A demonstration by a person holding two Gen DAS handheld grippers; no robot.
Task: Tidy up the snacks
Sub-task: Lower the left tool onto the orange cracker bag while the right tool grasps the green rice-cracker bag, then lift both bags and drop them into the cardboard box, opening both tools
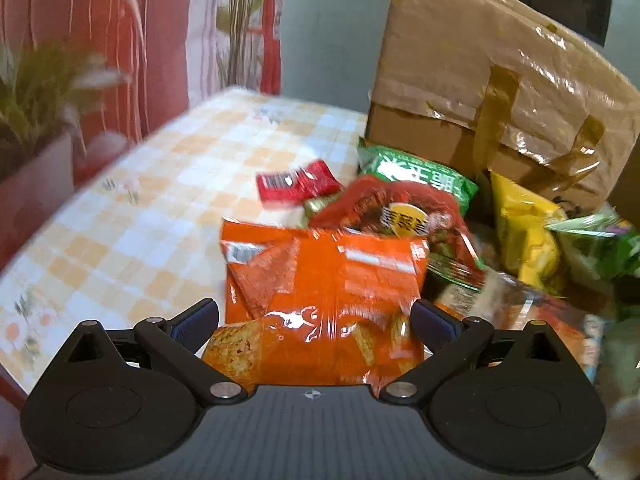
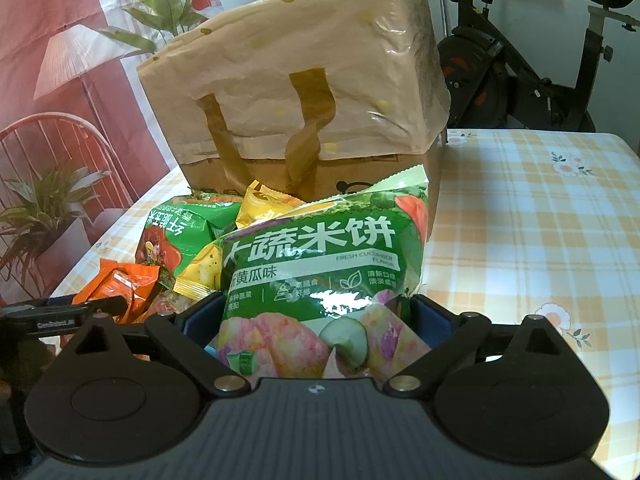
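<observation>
From the left wrist, the left gripper (image 1: 316, 318) clamps an orange snack bag (image 1: 320, 280) at the near edge of the snack pile on the checked table (image 1: 160, 184). From the right wrist, the right gripper (image 2: 316, 312) grips a green rice-cracker bag (image 2: 316, 264) — upright, before the tan bag (image 2: 296, 80).

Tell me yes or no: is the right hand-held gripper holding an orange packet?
No, the right hand-held gripper is closed on a green rice cracker bag with cucumber pictures.
</observation>
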